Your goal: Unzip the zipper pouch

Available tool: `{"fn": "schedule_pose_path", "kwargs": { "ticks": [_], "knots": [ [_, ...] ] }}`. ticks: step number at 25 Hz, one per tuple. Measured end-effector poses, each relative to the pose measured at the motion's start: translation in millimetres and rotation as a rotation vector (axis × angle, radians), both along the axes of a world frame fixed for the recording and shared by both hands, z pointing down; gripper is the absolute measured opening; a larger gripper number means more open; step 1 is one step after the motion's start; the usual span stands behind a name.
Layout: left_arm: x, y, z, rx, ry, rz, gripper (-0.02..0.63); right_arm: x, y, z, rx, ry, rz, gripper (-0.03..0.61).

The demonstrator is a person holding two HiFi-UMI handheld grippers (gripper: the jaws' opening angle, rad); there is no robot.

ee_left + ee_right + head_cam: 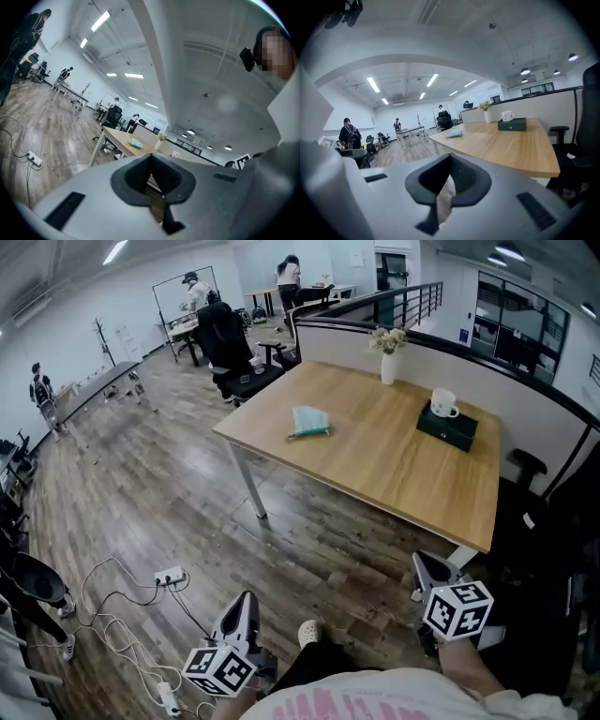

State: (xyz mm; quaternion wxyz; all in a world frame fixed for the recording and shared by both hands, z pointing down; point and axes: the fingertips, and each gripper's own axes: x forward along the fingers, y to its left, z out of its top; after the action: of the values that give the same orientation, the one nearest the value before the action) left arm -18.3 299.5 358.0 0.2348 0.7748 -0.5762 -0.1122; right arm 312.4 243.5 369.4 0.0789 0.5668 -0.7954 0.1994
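Teal zipper pouch (310, 421) lies on the wooden table (375, 460), well ahead of your left gripper (246, 606) and right gripper (429, 570), both closed tight and empty; left looks slightly nearer.

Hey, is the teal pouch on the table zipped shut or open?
Cannot tell: the pouch lies flat on the table, too small in every view to show whether it is zipped.

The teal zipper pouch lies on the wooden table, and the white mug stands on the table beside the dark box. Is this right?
Not quite. The head view shows the white mug on top of the dark box, not beside it. The teal zipper pouch does lie on the wooden table.
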Motion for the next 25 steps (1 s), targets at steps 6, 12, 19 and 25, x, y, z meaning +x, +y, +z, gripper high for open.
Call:
{"fn": "schedule_pose_path", "kwargs": {
  "ticks": [6, 12, 19, 25],
  "knots": [
    [-32.0, -93.7, -3.2, 0.009, 0.016, 0.010, 0.000, -24.3, -83.9, 2.0, -0.014, -0.001, 0.039, -0.005],
    [-60.6, -182.2, -27.7, 0.056, 0.001, 0.079, 0.000, -63.7, -162.6, -17.1, 0.015, -0.069, 0.067, -0.003],
    [-72.9, -260.2, -19.0, 0.073, 0.004, 0.133, 0.000, -93.4, -220.0, 9.0, -0.025, -0.123, 0.095, -0.003],
    [-63.8, -294.7, 15.5, -0.011, 0.019, 0.186, 0.000, -96.0, -238.3, 53.1, -0.171, -0.109, 0.151, -0.003]
  ]
}}
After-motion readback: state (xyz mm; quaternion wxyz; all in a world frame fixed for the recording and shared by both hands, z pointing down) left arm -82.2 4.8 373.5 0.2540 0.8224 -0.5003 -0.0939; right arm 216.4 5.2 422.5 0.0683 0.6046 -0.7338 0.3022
